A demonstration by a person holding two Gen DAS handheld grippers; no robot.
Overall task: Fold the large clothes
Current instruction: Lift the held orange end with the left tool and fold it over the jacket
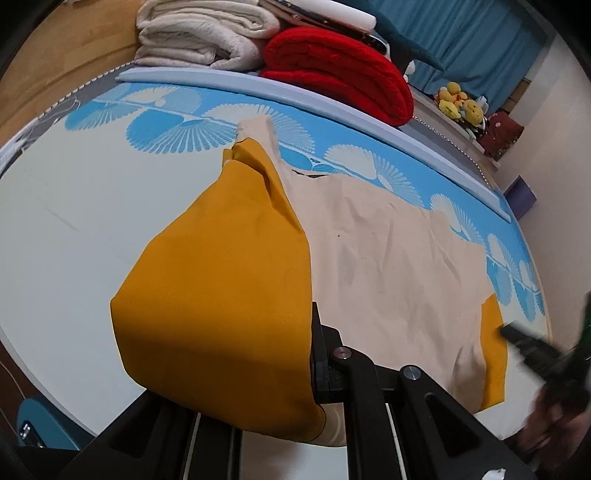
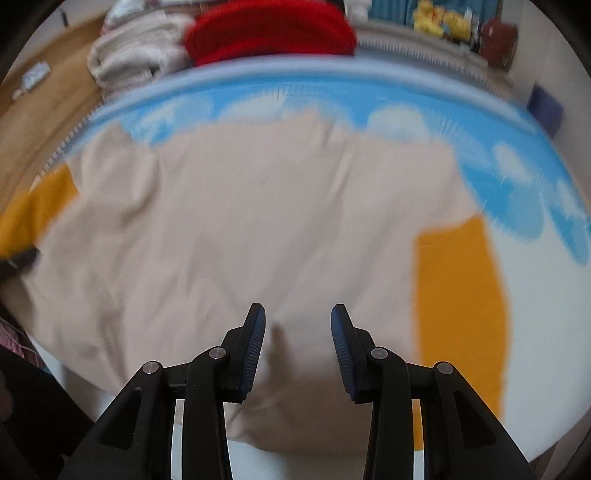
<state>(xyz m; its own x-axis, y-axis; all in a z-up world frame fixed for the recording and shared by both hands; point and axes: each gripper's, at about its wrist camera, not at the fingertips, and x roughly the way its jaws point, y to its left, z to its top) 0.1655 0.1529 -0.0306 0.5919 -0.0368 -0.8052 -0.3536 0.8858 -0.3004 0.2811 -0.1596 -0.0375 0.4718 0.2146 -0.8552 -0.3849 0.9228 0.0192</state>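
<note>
Work surface: white mat (image 1: 74,206) with blue fan-print border (image 1: 166,125) along far edge. Behind it, folded cream blanket (image 1: 199,33) beside folded red blanket (image 1: 340,70), touching. Teal curtain (image 1: 461,40) at back right. Yellow plush toys (image 1: 458,103) on a ledge, dark red bag (image 1: 502,134) just beside them. Purple box (image 1: 522,197) on floor. Wood floor (image 1: 66,48) at left.
</note>
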